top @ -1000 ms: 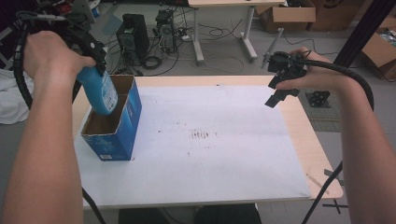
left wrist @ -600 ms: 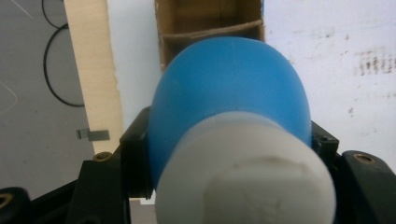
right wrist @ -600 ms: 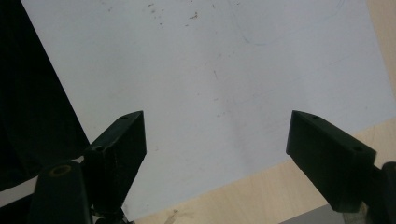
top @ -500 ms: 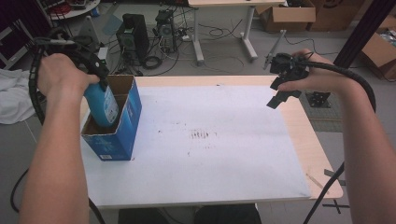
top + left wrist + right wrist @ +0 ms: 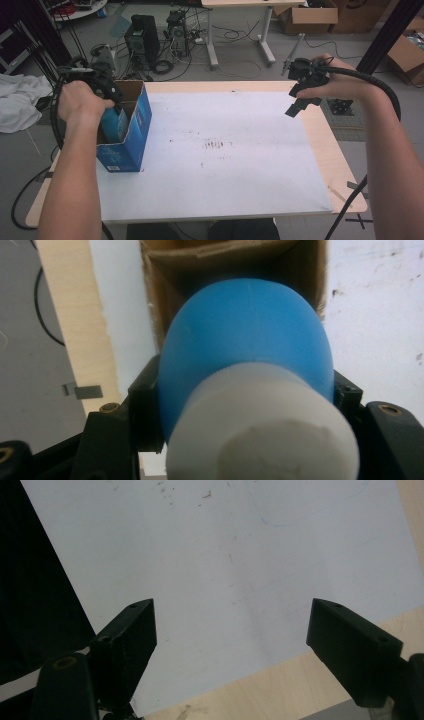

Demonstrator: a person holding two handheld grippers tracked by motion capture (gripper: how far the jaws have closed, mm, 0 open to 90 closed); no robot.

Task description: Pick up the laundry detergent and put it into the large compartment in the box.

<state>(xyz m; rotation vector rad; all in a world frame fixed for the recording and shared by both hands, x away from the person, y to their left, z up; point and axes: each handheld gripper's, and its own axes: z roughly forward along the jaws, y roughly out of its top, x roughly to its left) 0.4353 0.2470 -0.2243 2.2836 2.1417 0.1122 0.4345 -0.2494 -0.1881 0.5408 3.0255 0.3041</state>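
Left gripper view shows jaws pinching a smooth blue bottle (image 5: 245, 345) with a white cap (image 5: 262, 430); right jaws spread.

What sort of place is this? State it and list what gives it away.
Probably a robotics lab or workshop. Desktop computer towers stand on the floor among loose cables, cardboard boxes sit by a second desk, and a person works handheld grippers at a paper-covered table.

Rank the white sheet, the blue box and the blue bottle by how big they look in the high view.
1. White sheet, by far the largest.
2. Blue box.
3. Blue bottle, smallest, though partly hidden inside the box and behind the hand, so its full size is unclear.
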